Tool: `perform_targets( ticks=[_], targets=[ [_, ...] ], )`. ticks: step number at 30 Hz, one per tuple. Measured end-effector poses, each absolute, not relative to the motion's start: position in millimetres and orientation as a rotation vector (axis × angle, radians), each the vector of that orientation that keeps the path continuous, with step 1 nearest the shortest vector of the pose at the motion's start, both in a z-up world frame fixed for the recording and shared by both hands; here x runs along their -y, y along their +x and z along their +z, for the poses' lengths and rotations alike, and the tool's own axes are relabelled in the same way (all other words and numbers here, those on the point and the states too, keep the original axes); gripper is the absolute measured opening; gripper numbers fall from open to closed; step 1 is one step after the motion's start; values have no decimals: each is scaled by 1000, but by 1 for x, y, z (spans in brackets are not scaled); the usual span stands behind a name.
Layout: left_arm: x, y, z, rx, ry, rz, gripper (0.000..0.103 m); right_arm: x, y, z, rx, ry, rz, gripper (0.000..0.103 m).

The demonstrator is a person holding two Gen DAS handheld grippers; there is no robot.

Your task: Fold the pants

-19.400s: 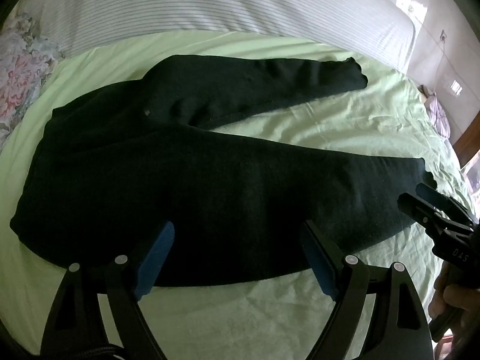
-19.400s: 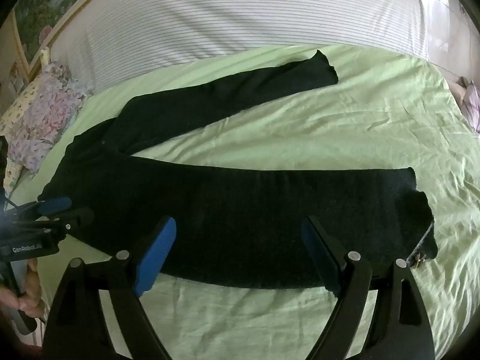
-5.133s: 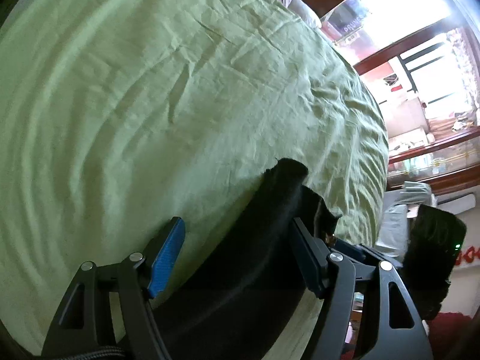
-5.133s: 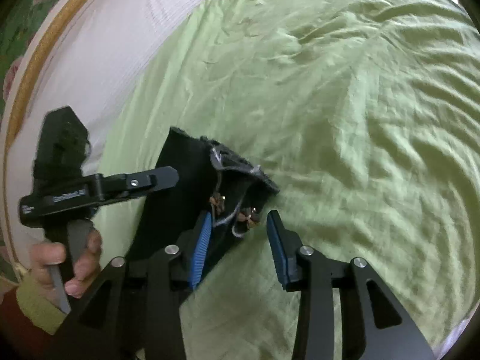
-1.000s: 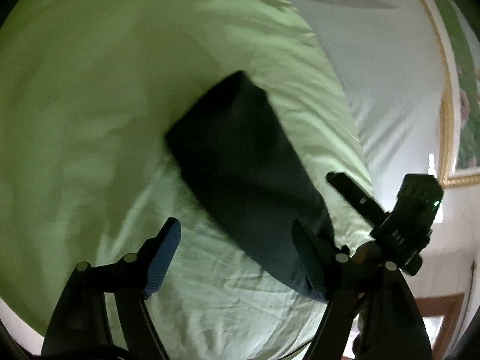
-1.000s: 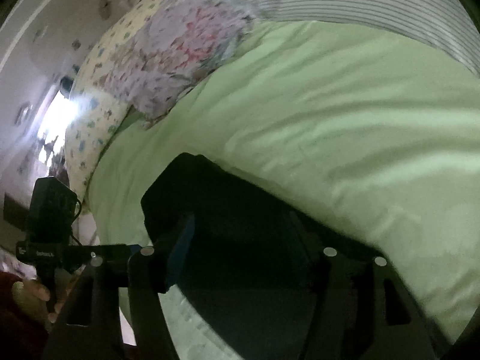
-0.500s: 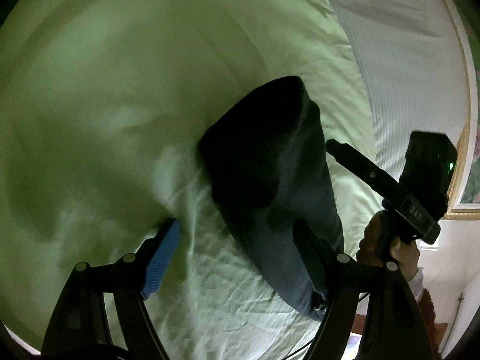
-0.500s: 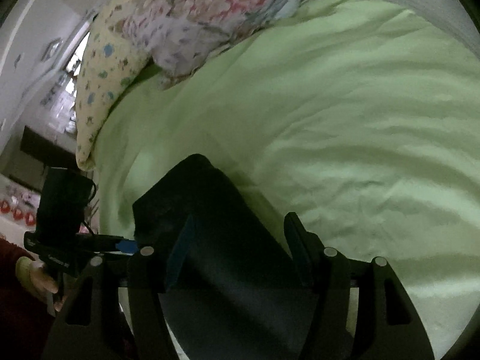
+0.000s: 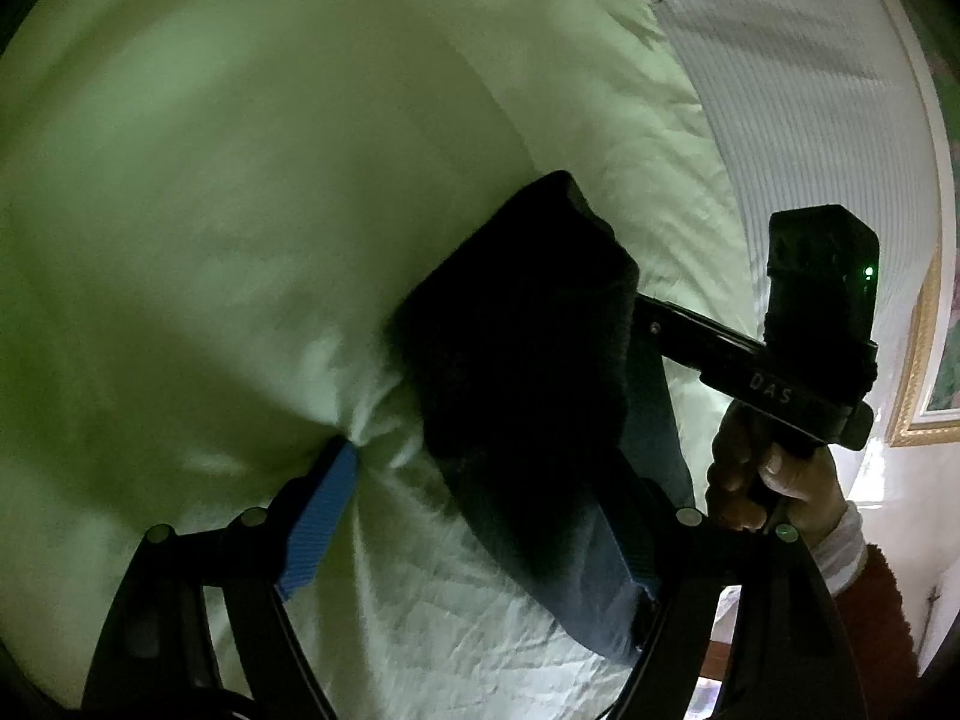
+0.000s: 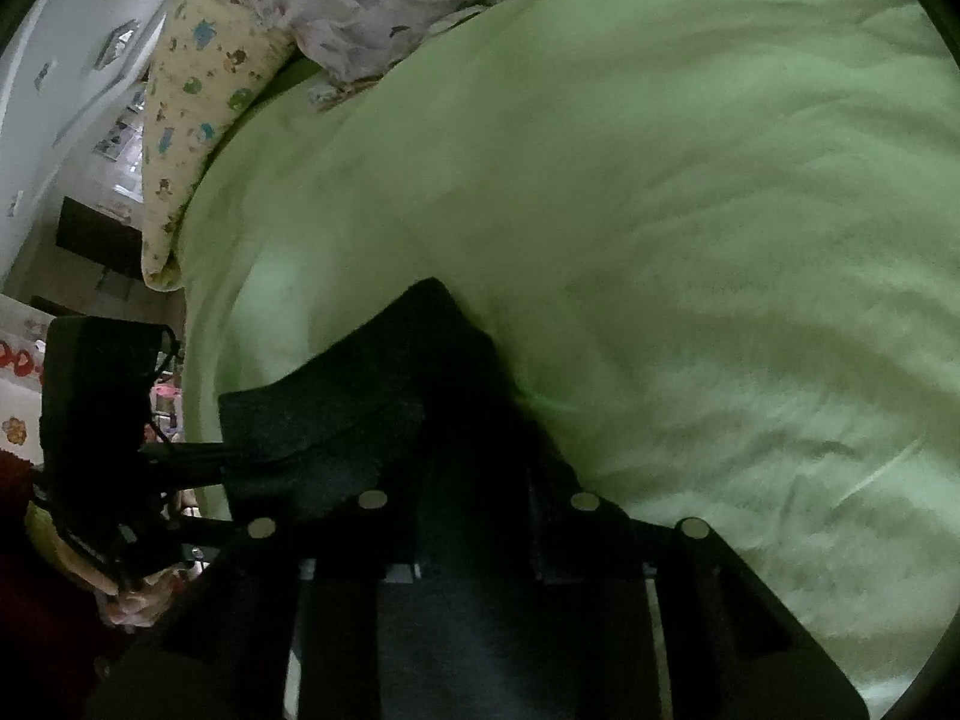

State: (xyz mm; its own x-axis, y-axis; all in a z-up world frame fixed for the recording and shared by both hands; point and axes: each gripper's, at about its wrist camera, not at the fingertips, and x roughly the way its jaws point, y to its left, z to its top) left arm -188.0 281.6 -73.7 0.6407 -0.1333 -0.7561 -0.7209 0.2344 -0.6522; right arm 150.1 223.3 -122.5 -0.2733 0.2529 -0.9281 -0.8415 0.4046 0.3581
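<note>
While the right hand-held gripper (image 10: 474, 516) closes on the soft, limp folded pants (image 9: 528, 372) near the bed's (image 9: 240, 180) edge, the left hand-held gripper (image 9: 480, 534) straddles them wide open, so thick folded edges look likeliest to hold.

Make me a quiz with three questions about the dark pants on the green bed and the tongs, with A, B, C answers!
1. Where do the pants lie?
A. on the green sheet
B. on the floor
C. on a chair

2. What colour is the pad on the left tongs?
A. red
B. blue
C. yellow

3. What shape are the pants in?
A. spread out flat with both legs apart
B. hanging from a hook
C. folded into a thick bundle

Answers:
1. A, the green sheet shows all around the dark bundle.
2. B, the pad at the tip of one finger is bright blue.
3. C, the right wrist view shows stacked layers of dark cloth, with the right tongs closing on them.
</note>
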Motion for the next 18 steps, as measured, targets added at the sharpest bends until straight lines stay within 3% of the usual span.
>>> perform_targets(
  ticks=[3, 4, 7, 13, 18],
  targets=[
    [-283, -185, -72, -812, -1278, 479, 77, -222, 154, -123, -1492, -539, 1170, 25],
    [-284, -184, -71, -806, -1267, 480, 71, -220, 155, -123, -1493, -533, 1171, 25],
    [-288, -180, -74, -816, -1251, 445, 32, -217, 156, -121, -1490, -510, 1175, 25],
    [-291, -182, -67, -784, -1249, 394, 21, -214, 154, -112, -1465, -486, 1169, 23],
    [-288, -178, -43, -747, -1231, 349, 20, -210, 151, -96, -1430, -455, 1174, 23]
  ],
)
